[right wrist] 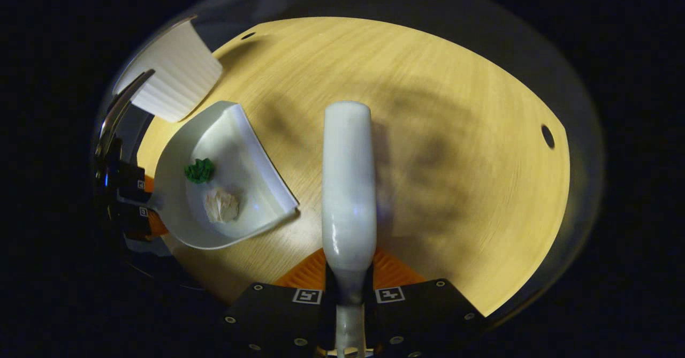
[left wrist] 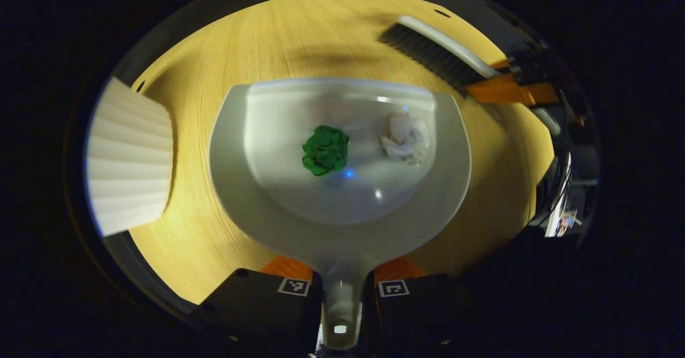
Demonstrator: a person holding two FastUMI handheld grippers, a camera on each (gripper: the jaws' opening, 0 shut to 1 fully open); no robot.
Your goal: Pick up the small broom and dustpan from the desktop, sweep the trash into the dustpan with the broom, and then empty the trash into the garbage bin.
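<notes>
Over pale wooden worktop, left hand-held gripper clamping grey plastic dustpan, loaded, ribbed white garbage bin just leftward.

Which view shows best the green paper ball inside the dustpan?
The left gripper view shows it best: the green paper ball lies large near the middle of the dustpan, beside a white paper ball. In the right gripper view the same green ball is small, far to the left.
</notes>
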